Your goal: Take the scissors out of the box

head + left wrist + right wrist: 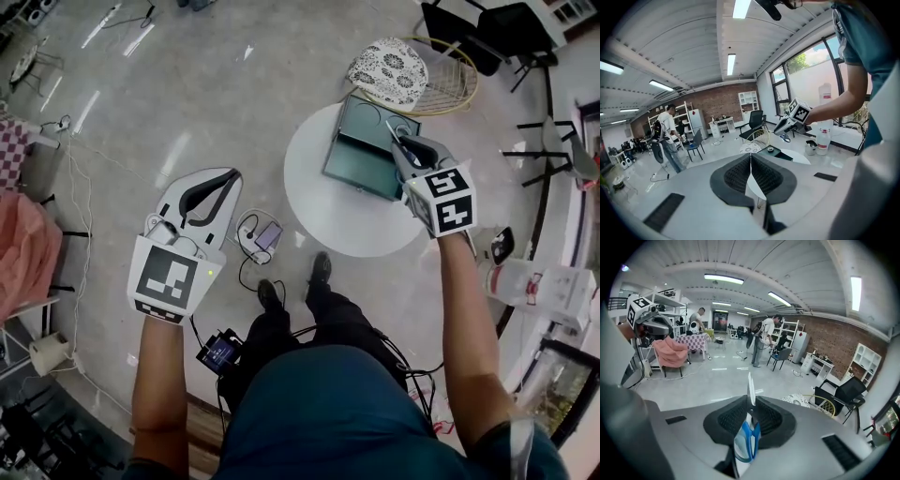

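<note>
Person stands at a round white table [314,211], both forearms stretched fwd. R arm reaches out over the table's right part; right gripper [399,142] is held above the open dark-green box [354,155], marker cube facing up. Its jaws are clamped on the scissors [748,442]: blue handles sit low between the pads, blade sticks up past the tips, closed. So the scissors [396,127] are in the R tongs' grip, over the box's right edge; whether they're fully clear of the box can't be told from above. L arm goes straight ahead, off to the side over bare floor, well apart from the table; left gripper [223,186] points fwd and a bit right. In its own view the left gripper [751,158] has its pads pressed together w/ nothing between them. A wire chair w/ patterned cushion [388,69] stands just beyond the table.
</note>
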`<state>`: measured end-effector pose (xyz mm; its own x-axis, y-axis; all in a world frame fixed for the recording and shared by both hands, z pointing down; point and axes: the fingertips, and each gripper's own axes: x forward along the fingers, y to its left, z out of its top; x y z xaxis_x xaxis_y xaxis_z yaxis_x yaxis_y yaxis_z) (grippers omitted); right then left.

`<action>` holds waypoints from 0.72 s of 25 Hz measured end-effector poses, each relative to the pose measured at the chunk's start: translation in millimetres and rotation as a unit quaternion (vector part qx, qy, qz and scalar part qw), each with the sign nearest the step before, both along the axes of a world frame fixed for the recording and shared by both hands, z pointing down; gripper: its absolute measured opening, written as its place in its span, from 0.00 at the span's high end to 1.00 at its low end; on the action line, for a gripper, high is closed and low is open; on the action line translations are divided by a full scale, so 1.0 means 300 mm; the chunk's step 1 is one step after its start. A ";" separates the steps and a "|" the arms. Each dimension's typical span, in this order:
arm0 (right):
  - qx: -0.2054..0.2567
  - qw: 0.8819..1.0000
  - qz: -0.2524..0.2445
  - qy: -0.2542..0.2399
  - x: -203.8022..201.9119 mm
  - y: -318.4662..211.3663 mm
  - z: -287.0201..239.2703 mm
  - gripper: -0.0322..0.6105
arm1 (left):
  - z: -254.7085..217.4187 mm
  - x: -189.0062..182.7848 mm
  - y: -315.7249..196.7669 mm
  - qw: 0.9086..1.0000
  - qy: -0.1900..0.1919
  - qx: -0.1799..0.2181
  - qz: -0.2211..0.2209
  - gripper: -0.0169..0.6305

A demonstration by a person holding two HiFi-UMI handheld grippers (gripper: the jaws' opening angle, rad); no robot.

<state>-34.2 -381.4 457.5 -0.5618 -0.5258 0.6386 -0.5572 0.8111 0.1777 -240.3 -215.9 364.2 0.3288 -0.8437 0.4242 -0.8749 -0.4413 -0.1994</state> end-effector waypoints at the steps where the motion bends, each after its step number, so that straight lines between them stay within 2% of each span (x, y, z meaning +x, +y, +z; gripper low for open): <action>1: 0.004 1.000 0.004 -0.007 0.001 0.009 -0.030 0.83 | -0.020 -0.002 0.008 1.000 -0.001 0.004 0.002 0.94; 11: 0.037 0.995 0.035 -0.083 0.015 0.112 -0.329 0.83 | -0.196 -0.009 0.089 0.999 -0.006 0.036 0.016 0.94; 18: 0.050 0.986 0.045 -0.153 0.023 0.213 -0.509 0.83 | -0.306 0.020 0.108 0.997 -0.008 0.068 0.038 0.94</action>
